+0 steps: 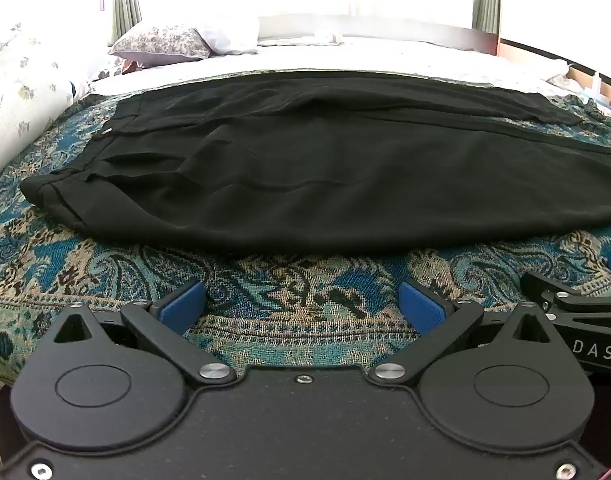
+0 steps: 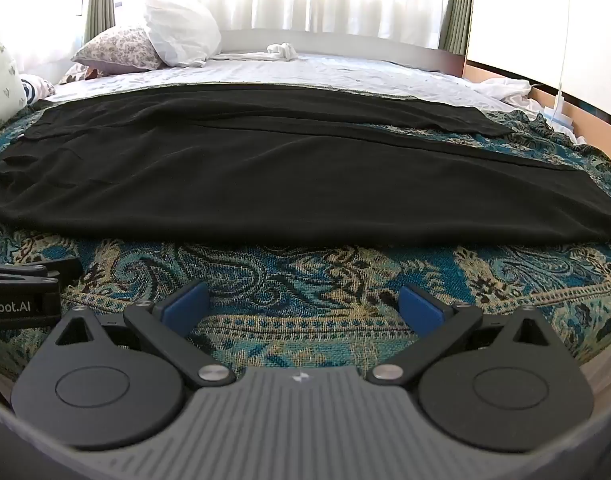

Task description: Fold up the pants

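Note:
Black pants lie spread flat across the patterned bedspread, waistband at the left, legs running off to the right. In the right wrist view the pants fill the middle, with the leg ends at the right. My left gripper hovers over the bedspread just in front of the pants' near edge, jaws wide open with nothing between the blue pads. My right gripper stands the same way, open and empty, a little short of the near leg. Each gripper shows at the edge of the other's view.
A blue and beige paisley bedspread covers the near part of the bed. Beyond the pants lies a white sheet with pillows at the back left. A headboard and bright curtained window stand behind. Clutter sits at the bed's right edge.

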Demonstrator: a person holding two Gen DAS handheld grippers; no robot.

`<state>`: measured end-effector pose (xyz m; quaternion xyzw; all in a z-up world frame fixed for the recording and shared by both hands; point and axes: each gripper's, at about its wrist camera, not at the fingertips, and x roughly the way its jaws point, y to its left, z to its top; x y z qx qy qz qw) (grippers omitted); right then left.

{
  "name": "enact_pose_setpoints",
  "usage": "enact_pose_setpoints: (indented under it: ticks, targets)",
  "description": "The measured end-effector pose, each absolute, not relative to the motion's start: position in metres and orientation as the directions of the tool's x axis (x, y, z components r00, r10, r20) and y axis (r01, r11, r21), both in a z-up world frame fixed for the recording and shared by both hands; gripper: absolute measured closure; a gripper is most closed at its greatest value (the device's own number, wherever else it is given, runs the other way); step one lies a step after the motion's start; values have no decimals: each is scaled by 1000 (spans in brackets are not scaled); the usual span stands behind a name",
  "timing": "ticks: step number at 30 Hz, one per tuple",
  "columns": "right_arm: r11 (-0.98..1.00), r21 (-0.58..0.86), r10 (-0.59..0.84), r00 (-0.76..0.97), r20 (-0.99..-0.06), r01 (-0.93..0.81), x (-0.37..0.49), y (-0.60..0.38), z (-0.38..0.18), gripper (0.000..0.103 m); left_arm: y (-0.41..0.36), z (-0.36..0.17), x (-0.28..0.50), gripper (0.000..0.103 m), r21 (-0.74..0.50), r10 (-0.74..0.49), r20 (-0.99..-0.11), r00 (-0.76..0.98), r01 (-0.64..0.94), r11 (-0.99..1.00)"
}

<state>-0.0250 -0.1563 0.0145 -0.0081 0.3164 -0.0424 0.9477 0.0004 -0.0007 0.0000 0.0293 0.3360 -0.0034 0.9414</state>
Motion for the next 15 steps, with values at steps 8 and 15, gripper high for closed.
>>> enact_pose_setpoints:
  ticks: [8,15]
  targets:
    - [996,-41,-85,796,-600,75,-25,-156,15,0,0,2,3,0,41,6,-635,773,26,999]
    - [996,-41,-85,796,-599,75,-25,-156,15,0,-1,1,3,0,44,7,-633,774,27,999]
